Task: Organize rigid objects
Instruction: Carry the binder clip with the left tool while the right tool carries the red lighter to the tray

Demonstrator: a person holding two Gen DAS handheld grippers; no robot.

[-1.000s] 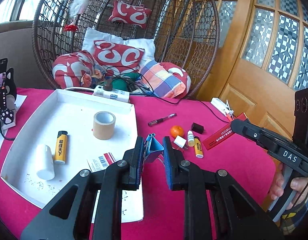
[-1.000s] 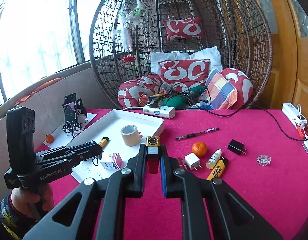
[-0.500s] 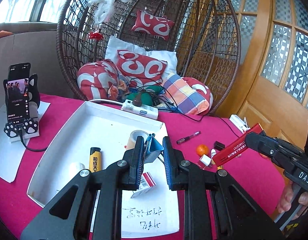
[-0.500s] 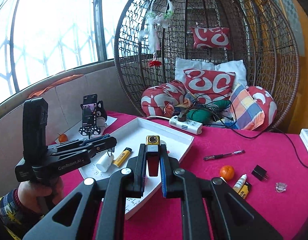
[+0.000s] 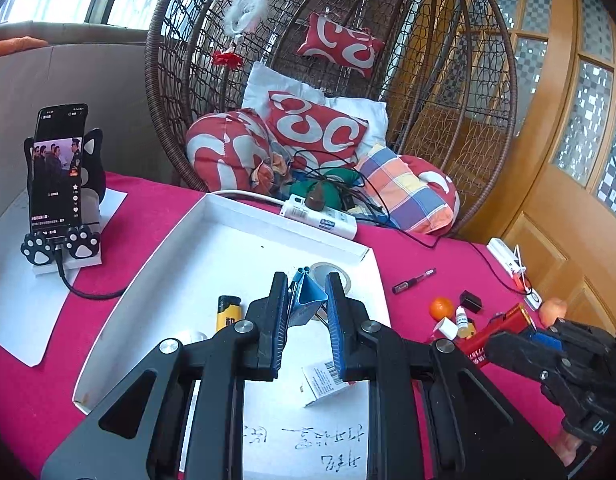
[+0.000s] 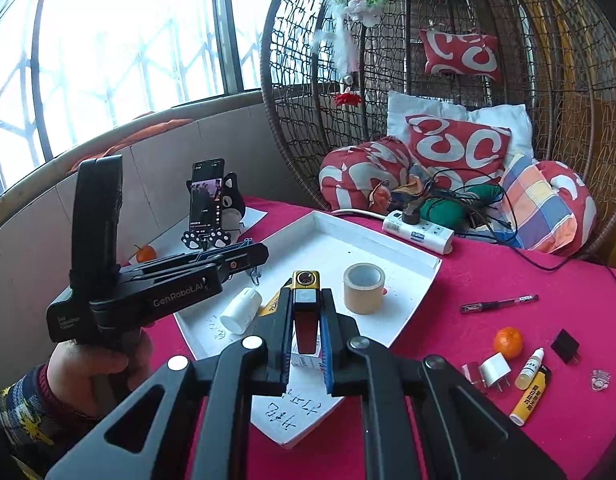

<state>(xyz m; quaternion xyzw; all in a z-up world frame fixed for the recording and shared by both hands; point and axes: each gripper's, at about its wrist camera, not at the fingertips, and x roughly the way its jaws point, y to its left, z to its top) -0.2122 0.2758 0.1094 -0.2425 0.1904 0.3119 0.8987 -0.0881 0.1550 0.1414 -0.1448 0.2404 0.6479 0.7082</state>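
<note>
Closest to me, my left claw point(image 5: 306, 312) sits part-closed on a small blue folded binder clip point(image 5: 306, 294), pinched against the left pad with a gap on the right side, so I judge the hold to be thin. It hangs above the shallow white cardboard tray point(image 5: 228, 220). My right claw point(image 6: 306, 320) is clamped on a long dark-red box with a gold cap point(image 6: 306, 308), the cap sticking out past the tips, and it hovers over the tray's near corner.

Below them in the tray lie a small white barcoded carton point(image 5: 325, 380), a yellow lighter point(image 5: 227, 312), a white plastic bottle on its side point(image 6: 241, 310) and a roll of tan tape point(image 6: 363, 288).

Further out on the crimson worktop point(image 6: 507, 272) wait a black pen point(image 6: 497, 304), a small orange fruit point(image 6: 507, 341), a white plug adapter point(image 6: 495, 372), a dropper bottle point(image 6: 529, 368), a second yellow lighter point(image 6: 531, 396) and a black cube charger point(image 6: 565, 346).

Risks, as I judge them: the clip could slip out early and bounce off the tray because only one pad seems to bear on it; the red box could tip onto the carton or nudge the tape roll if released from height; and the two claws are near each other, so they might knock.

The right view shows the bottle and the left rig from outside, with the clip barely visible. The left view shows the red box's printed side point(image 5: 493, 338) and the clip's seating.
</note>
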